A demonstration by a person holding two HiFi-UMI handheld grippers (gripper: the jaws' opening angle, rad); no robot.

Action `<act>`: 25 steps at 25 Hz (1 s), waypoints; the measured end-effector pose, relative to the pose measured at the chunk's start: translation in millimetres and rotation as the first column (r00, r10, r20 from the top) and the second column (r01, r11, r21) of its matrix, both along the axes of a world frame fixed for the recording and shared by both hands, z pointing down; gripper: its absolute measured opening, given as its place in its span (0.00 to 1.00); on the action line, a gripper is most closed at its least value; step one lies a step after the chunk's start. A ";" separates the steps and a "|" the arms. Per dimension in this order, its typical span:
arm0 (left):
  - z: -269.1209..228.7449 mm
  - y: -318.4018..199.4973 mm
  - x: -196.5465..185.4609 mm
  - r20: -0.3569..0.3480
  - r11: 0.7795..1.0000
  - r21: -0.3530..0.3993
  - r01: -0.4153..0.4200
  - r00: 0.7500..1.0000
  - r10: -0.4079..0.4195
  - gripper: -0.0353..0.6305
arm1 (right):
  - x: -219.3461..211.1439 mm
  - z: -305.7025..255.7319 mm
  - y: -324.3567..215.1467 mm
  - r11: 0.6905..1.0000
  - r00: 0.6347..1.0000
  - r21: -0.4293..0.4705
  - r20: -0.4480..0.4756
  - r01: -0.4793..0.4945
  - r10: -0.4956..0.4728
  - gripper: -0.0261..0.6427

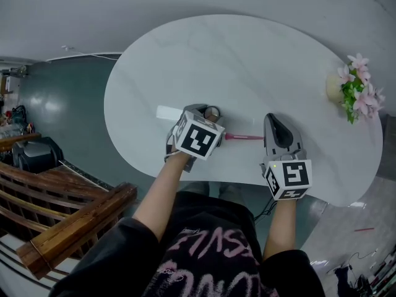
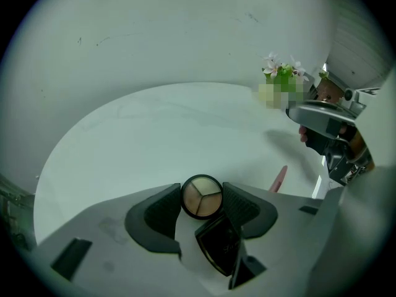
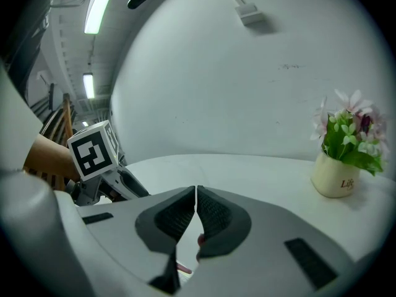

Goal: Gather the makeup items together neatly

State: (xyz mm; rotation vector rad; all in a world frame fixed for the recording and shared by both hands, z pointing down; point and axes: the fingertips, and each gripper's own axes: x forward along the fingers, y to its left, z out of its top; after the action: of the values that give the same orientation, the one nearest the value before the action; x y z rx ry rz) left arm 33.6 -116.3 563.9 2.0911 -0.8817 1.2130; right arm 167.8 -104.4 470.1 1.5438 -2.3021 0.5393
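Note:
A round black compact (image 2: pixel 201 197), lid open and three powder shades showing, lies on the white table (image 1: pixel 247 54). It sits between my left gripper's (image 2: pixel 202 189) fingertips, and both pads touch its sides. In the head view the compact (image 1: pixel 211 112) shows just past the left gripper (image 1: pixel 201 112). A pink pencil (image 1: pixel 244 137) lies between the two grippers, and its tip (image 2: pixel 279 178) is visible to the right. My right gripper (image 1: pixel 276 124) hovers near the pencil's right end. Its jaws (image 3: pixel 196 193) are shut with nothing between them.
A small pot of pink flowers (image 1: pixel 354 88) stands at the table's far right edge. A flat white strip (image 1: pixel 167 112) lies left of the left gripper. The table's near edge runs just in front of both hands. A wooden railing (image 1: pixel 68 221) lies below left.

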 end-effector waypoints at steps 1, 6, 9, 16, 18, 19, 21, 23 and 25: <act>-1.3 -1.9 -2.1 -0.002 1.000 0.010 0.007 1.000 -0.006 0.38 | -1.7 -0.1 -0.1 1.000 1.000 0.000 -0.001 0.004 -0.004 0.14; -6.5 -7.9 -20.0 -0.009 0.998 0.030 0.052 0.999 -0.052 0.38 | -13.1 -0.4 -0.8 0.999 0.999 0.002 -0.001 0.033 -0.033 0.14; -9.9 -9.5 -37.6 -0.009 0.996 0.041 0.082 0.997 -0.082 0.38 | -22.4 -0.1 -1.3 0.998 0.998 0.000 -0.005 0.055 -0.055 0.14; -17.8 -3.0 -79.3 -0.007 0.989 0.051 0.136 0.991 -0.136 0.38 | -55.9 -1.5 -5.2 0.993 0.993 0.004 -0.005 0.120 -0.120 0.14; -14.7 3.0 -87.9 0.000 0.989 0.052 0.135 0.991 -0.135 0.38 | -65.8 -1.5 -6.1 0.990 0.990 0.003 -0.007 0.140 -0.140 0.14; -12.8 6.5 -91.1 0.001 0.989 0.048 0.137 0.991 -0.137 0.38 | -70.0 -1.2 -6.4 0.989 0.989 0.002 -0.008 0.149 -0.149 0.14; -10.7 13.3 -97.2 -0.001 0.989 0.041 0.144 0.990 -0.144 0.38 | -77.2 -0.8 -7.0 0.987 0.987 0.002 -0.011 0.163 -0.163 0.14; -9.7 19.4 -102.0 -0.002 0.988 0.037 0.147 0.989 -0.147 0.38 | -83.7 -1.2 -7.1 0.985 0.985 0.003 -0.013 0.175 -0.175 0.14; -7.9 25.9 -103.9 -0.004 0.989 0.030 0.146 0.989 -0.146 0.38 | -88.0 -0.8 -6.3 0.983 0.983 0.003 -0.015 0.185 -0.185 0.14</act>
State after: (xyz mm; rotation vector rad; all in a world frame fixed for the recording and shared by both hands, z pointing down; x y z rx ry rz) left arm -70.3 -90.5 555.9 2.0118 -1.0387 1.1272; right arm 79.9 -110.8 469.3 1.3127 -2.4047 0.4736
